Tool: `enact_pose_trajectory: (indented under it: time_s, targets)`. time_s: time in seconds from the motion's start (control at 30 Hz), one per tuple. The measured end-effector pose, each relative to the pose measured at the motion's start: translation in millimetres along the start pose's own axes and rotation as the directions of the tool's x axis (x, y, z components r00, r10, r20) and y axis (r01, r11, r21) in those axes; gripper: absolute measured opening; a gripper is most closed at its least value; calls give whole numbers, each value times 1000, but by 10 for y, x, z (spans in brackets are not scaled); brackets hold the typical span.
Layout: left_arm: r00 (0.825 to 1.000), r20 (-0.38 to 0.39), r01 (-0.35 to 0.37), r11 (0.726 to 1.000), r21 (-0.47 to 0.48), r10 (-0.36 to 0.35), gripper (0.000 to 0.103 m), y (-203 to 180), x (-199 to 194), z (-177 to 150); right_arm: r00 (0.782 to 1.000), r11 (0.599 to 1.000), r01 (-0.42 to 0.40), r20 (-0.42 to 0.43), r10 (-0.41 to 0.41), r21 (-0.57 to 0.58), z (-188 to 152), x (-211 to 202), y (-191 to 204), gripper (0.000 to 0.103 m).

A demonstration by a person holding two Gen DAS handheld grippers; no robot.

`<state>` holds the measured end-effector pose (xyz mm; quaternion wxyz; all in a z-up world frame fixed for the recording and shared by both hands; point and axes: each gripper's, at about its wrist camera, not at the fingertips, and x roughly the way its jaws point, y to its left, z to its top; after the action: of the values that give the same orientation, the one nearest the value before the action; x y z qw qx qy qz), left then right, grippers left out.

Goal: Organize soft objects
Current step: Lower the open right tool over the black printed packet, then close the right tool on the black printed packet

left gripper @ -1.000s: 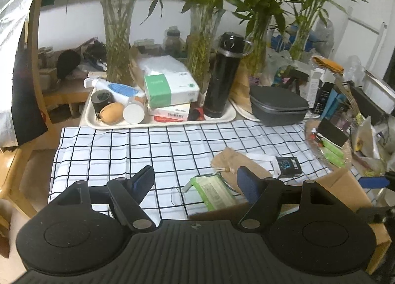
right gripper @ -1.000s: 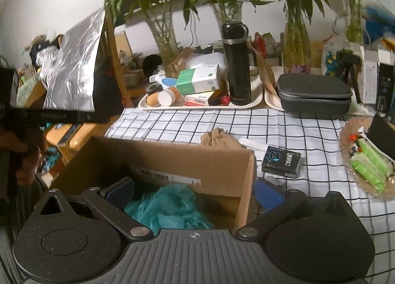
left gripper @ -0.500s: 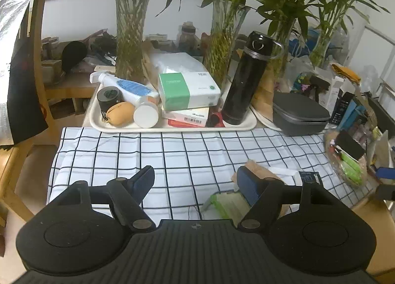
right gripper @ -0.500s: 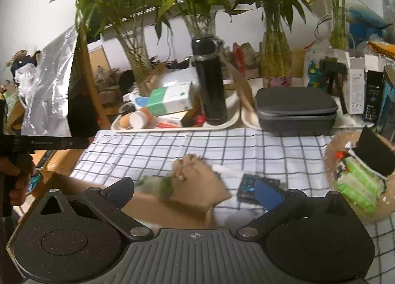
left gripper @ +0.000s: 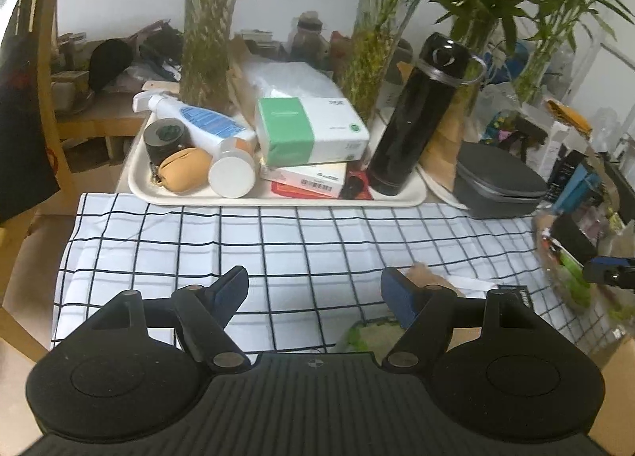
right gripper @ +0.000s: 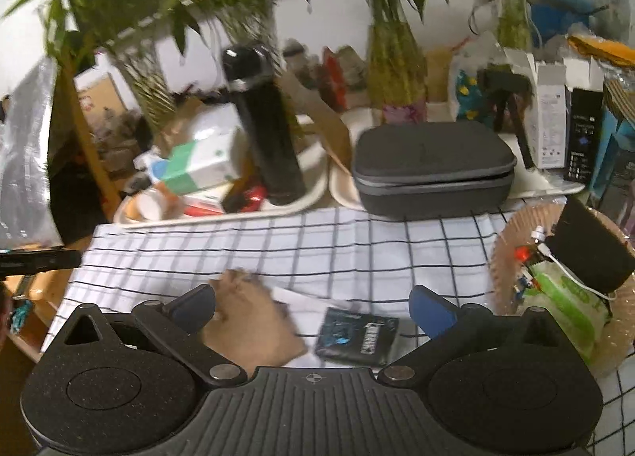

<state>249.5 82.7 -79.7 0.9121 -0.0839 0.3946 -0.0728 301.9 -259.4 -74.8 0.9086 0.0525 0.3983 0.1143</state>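
Note:
My left gripper [left gripper: 315, 289] is open and empty over the checked tablecloth [left gripper: 278, 241]. A green soft pack [left gripper: 369, 335] lies just beneath its right finger, partly hidden. A tan soft pouch [left gripper: 430, 277] peeks out behind that finger. My right gripper [right gripper: 313, 307] is open and empty above the same cloth [right gripper: 357, 241]. The tan pouch [right gripper: 250, 321] lies between its fingers, near the left one, with a dark small packet [right gripper: 357, 337] beside it.
A cream tray [left gripper: 278, 200] at the back holds a tissue box [left gripper: 309, 130], a black flask [left gripper: 420, 114], a spray bottle and jars. A grey zip case [right gripper: 432, 166] sits behind. A woven basket [right gripper: 512, 257] of packets stands at right. Vases of bamboo line the back.
Both grippers have moved forward and up over the table. The cardboard box with the teal cloth has dropped out of the right wrist view. The right wrist view is now motion-blurred.

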Motion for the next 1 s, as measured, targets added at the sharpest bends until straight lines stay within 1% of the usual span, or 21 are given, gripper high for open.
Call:
enact_pose_trajectory:
  time_s: [0.13,0.27,0.37,0.47,0.53,0.67,0.73,0.8,0.93,0.97,1.0]
  targets:
    - [1000,-14,-8,1000,-6,7,73,14,49,10,998,999,22,-67,-20,29,36,282,-102,103]
    - [999,-26,-22,999,26,22,73,-36,91,-3,987,998,41,-155,-33,45,32,621,-175,101]
    - [998,-57,-11,999,31,13,73,-47,154,-14,971,994,75,-233,-55,81,0,878,-263,96]
    - [997,-71,-16,999,38,19,73,-45,197,-36,952,989,119,-291,-90,84,-47,1054,-309,96]
    - [997,-68,-23,998,65,27,73,-83,208,-47,945,989,127,-312,-96,81,-71,1118,-315,96]
    - [997,-80,-6,995,100,14,73,-145,247,-65,937,984,146,-334,-103,105,-73,1210,-321,96]
    - [996,-80,-15,994,109,24,73,-153,256,-71,928,981,159,-357,-110,109,-91,1261,-319,93]
    - [997,-70,-27,995,98,34,73,-128,247,-66,919,981,165,-378,-115,104,-96,1314,-311,90]
    - [998,-61,-30,998,60,34,73,-69,243,-46,909,981,183,-392,-143,66,-117,1381,-249,88]
    - [997,-64,-33,998,60,37,73,-66,250,-45,907,982,181,-397,-142,61,-127,1389,-236,87]
    - [997,-65,-36,997,63,40,73,-72,255,-47,903,982,179,-405,-142,54,-143,1402,-220,82]
